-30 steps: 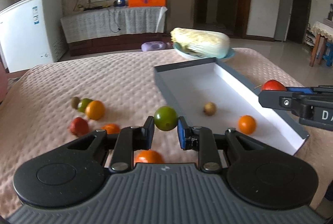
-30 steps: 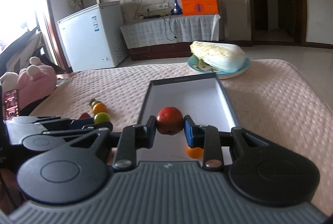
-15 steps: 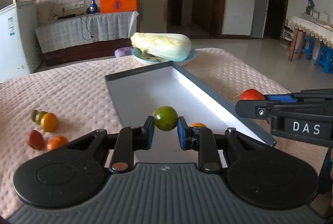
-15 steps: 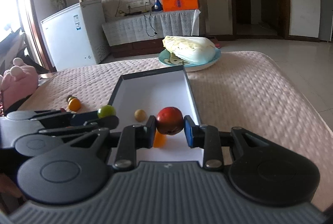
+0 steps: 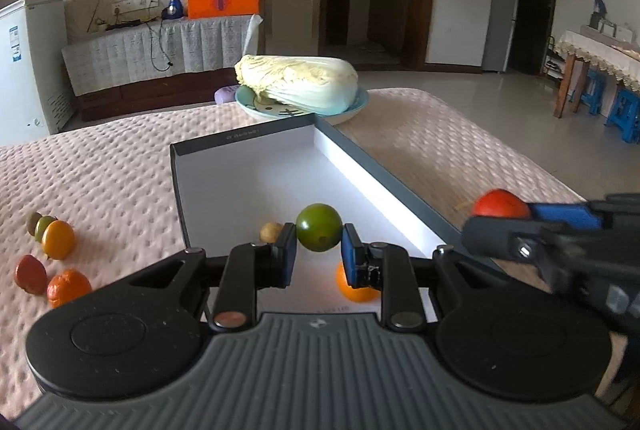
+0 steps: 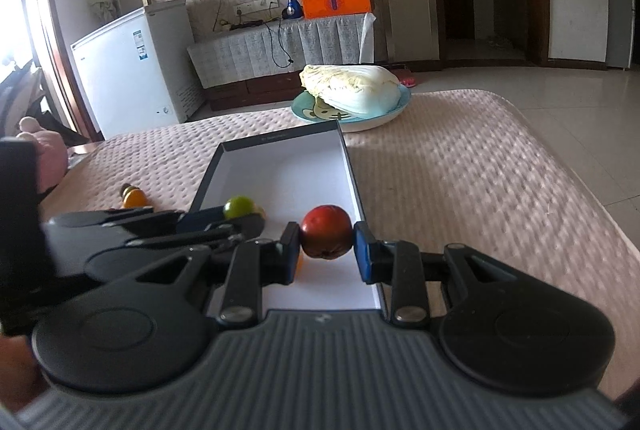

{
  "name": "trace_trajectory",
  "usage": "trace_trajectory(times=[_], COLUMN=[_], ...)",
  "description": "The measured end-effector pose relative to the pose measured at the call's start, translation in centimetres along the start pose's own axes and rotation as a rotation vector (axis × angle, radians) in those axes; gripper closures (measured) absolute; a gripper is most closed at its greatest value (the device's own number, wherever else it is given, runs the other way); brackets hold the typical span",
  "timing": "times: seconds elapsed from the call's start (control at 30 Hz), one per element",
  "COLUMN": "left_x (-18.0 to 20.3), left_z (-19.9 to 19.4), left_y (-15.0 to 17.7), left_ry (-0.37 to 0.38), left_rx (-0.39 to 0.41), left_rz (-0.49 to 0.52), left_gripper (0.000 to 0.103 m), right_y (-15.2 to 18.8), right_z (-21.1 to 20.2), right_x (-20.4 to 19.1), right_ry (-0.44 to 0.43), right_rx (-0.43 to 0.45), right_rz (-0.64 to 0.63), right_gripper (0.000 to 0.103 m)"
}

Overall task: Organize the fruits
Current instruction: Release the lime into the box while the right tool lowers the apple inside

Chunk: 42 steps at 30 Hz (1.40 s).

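Note:
My left gripper (image 5: 319, 248) is shut on a green round fruit (image 5: 319, 232) and hangs over the near end of the shallow grey box (image 5: 256, 138) with a white floor. In the box lie an orange (image 5: 354, 290) and a small tan fruit (image 5: 270, 232). My right gripper (image 6: 327, 250) is shut on a red fruit (image 6: 327, 232), also above the box's near end (image 6: 320, 294). In the left wrist view the right gripper (image 5: 508, 216) comes in from the right, just outside the box wall. Several loose fruits (image 5: 58, 240) lie on the pink quilt at the left.
A blue plate (image 5: 340, 116) carrying a napa cabbage (image 5: 296, 82) stands just behind the box. The quilted bed (image 6: 480, 182) drops off at the right and far edges. A white chest freezer (image 6: 132, 70) and a cloth-covered TV bench (image 6: 288, 46) stand beyond the bed.
My left gripper carried the green fruit to the right, from the quilt beside the box to above the box floor. The right gripper shifted a little with the red fruit still held.

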State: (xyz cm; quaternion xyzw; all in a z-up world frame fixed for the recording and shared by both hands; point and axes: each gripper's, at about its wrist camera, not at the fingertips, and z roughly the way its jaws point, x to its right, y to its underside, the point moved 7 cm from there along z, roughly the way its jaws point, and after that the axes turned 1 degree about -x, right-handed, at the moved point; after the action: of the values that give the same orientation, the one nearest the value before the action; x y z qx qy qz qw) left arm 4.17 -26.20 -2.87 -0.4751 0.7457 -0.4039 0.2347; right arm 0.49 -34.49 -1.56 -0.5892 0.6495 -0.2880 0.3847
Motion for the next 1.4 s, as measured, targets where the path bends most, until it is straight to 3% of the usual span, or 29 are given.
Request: trace_trajectory(times=[0.3,0.37,0.57,0.77,1.0,1.23,1.4], left_x=[-1.4,-1.6,-1.9,-3.3,-5.6,-8.7,-10.4], left_z=[2.7,2.3,0.2,-2.5,-7.9,-12.9,-13.8], left_y=[0.3,0.0,-0.8,-0.9,-0.1,2.2,3.4], left_ry=[-0.031,-0.041,-0.04,-0.032,-0.085,-0.104,-0.122], left_rx=[-0.059,-0.038,0.051,0.09,0.109,0.095,0.086], left_rz=[-0.008,-0.009,0.018,-0.021,-0.011,-0.061,-0.062], left_gripper=[0.073,0.056,0.036,0.036,0.036,0.036,0.035], right_y=[0.1,0.0,0.0,-0.1,0.0,0.1,0.0], right_z=[0.9,1.0,1.2,2.1,3.6,5.0,5.4], right_x=[-0.9,-0.8,-0.8,-1.2,-3.3,-4.3,-5.0], right_ry=[-0.004,0.0,0.012,0.011,-0.01,0.005,0.015], right_rx=[-0.014,-0.011,-0.007,-0.015,-0.036,-0.045,-0.039], right_rz=[-0.014,-0.011,-0.001,0.023,0.023,0.027,0.021], right_gripper=[0.071,0.071,0.071,0.071,0.071,0.071,0.071])
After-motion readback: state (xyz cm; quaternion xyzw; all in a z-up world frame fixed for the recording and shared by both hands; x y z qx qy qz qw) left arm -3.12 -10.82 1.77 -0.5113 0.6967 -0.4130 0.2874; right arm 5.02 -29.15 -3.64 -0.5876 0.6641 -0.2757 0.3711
